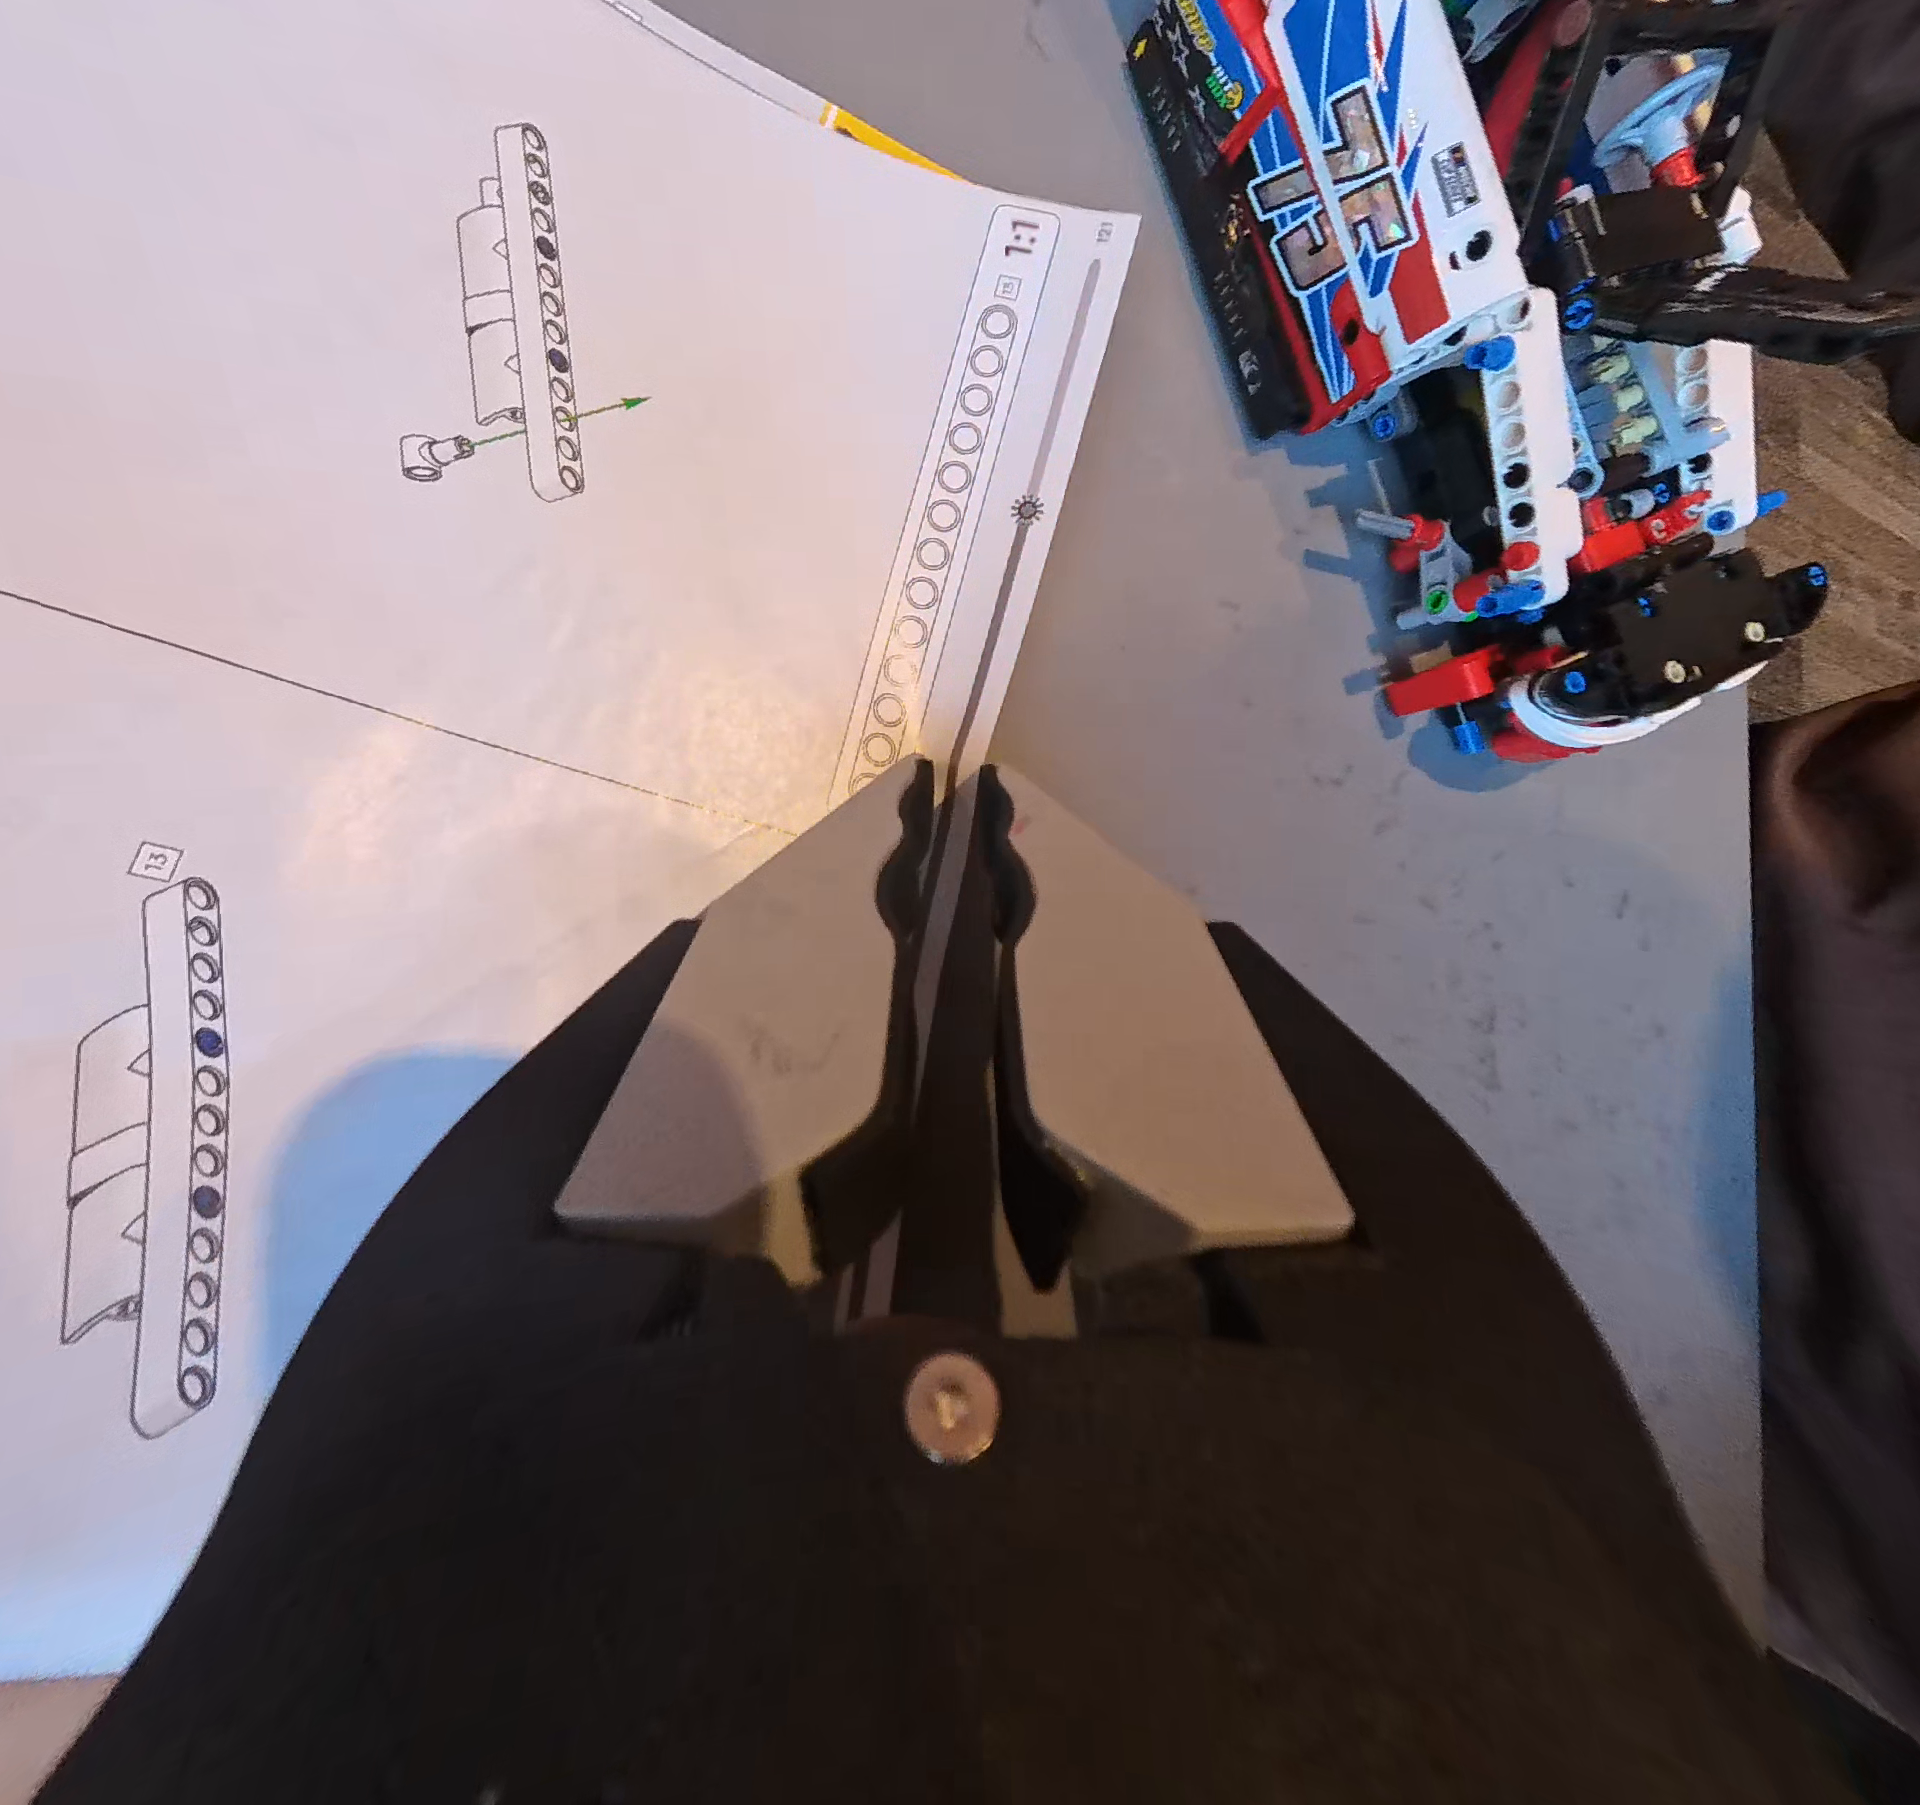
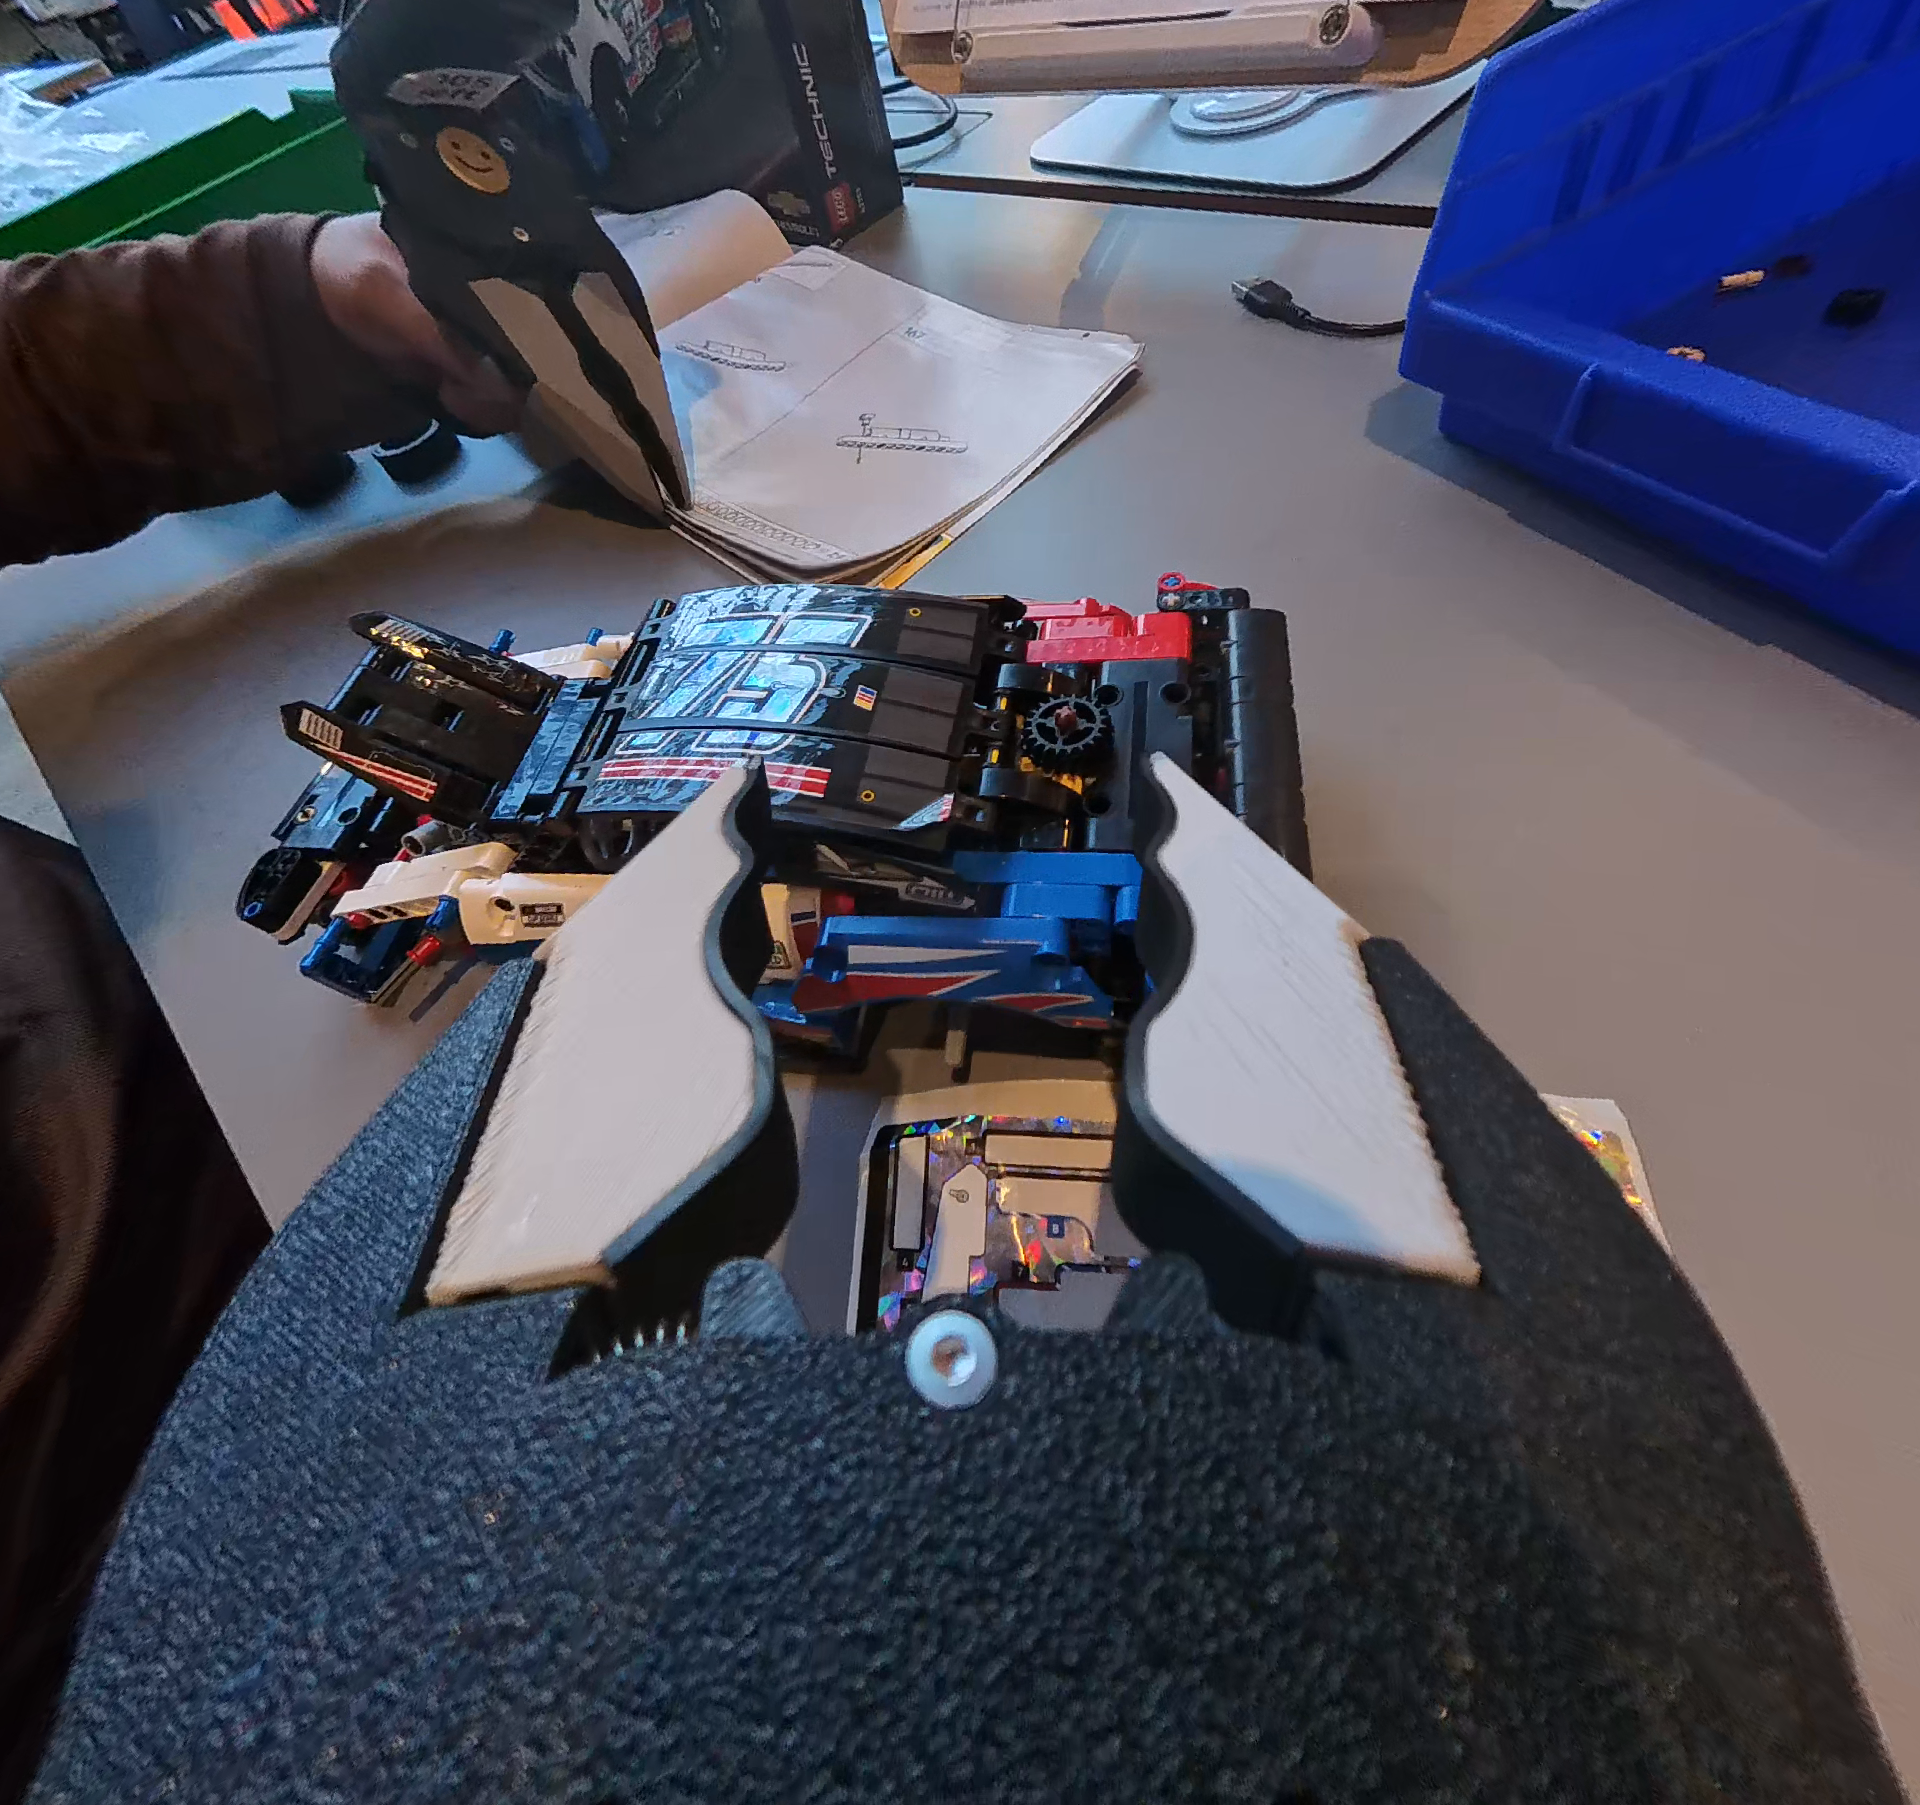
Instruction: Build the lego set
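The part-built lego car (image 2: 790,716), black, white, blue and red, lies on the grey table (image 2: 1507,872); it also shows in the left wrist view (image 1: 1455,321) at the upper right. The instruction booklet (image 1: 520,560) lies open beside it. My left gripper (image 1: 951,784) is shut on the right edge of the booklet's top page; in the right wrist view it (image 2: 665,493) pinches that page beyond the car. My right gripper (image 2: 951,779) is open and empty, hovering just above the car's near side, its fingers either side of the blue panel.
A holographic sticker sheet (image 2: 997,1194) lies under my right gripper. A blue bin (image 2: 1662,321) with a few small parts stands at right. The lego box (image 2: 800,62), a monitor stand (image 2: 1226,145) and a USB cable (image 2: 1288,306) sit at the back. A person's sleeve (image 2: 135,363) holds the left gripper. Left tips to right tips: about 30 cm.
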The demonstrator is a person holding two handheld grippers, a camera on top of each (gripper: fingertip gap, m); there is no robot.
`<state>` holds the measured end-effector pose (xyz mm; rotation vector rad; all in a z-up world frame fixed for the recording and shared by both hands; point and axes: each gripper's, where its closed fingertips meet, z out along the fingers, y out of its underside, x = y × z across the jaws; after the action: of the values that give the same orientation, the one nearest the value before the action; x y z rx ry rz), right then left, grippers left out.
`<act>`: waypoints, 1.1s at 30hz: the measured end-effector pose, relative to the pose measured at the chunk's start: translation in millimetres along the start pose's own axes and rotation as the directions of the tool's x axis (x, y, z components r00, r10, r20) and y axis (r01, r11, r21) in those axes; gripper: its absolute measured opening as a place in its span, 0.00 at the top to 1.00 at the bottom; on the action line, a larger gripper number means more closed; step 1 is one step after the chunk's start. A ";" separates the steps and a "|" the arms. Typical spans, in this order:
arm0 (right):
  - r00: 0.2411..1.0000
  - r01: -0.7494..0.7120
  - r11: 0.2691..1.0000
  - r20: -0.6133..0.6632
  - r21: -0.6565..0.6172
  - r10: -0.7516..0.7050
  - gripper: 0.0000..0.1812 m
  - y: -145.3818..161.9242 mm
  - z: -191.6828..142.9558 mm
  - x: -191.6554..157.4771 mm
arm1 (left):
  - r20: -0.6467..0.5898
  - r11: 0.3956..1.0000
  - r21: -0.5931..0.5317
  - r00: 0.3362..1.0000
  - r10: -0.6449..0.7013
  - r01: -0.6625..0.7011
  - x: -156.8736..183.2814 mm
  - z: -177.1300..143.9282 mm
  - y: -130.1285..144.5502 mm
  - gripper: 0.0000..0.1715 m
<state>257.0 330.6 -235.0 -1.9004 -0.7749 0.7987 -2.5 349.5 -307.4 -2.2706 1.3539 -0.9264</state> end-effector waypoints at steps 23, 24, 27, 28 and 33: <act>1.000 0.015 0.999 0.002 0.038 -0.016 0.63 -11.6 -8.5 -5.8 | 0.027 0.999 0.046 1.000 0.005 -0.006 -1.0 -3.6 -4.2 1.00; 1.000 0.017 0.999 0.001 0.044 -0.017 0.63 -12.7 -9.3 -6.0 | 0.031 0.999 0.043 0.999 0.011 -0.012 -0.8 -3.2 -3.7 1.00; 1.000 0.018 0.998 0.000 0.055 -0.018 0.64 -14.3 -11.4 -7.4 | 0.058 0.999 0.019 0.997 0.050 -0.051 0.7 -0.8 -1.3 1.00; 1.000 0.019 0.998 -0.001 0.056 -0.019 0.64 -14.2 -11.7 -7.9 | 0.072 0.998 0.007 0.995 0.069 -0.070 1.0 0.2 -0.2 1.00; 1.000 0.013 0.999 -0.003 0.049 -0.013 0.64 -11.4 -10.6 -7.6 | 0.086 0.997 0.000 0.993 0.081 -0.081 1.1 0.7 0.2 1.00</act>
<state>258.6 324.0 -219.1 -1.8510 -0.7594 0.8001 -1.7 348.4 -307.6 -2.2088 1.3945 -0.7952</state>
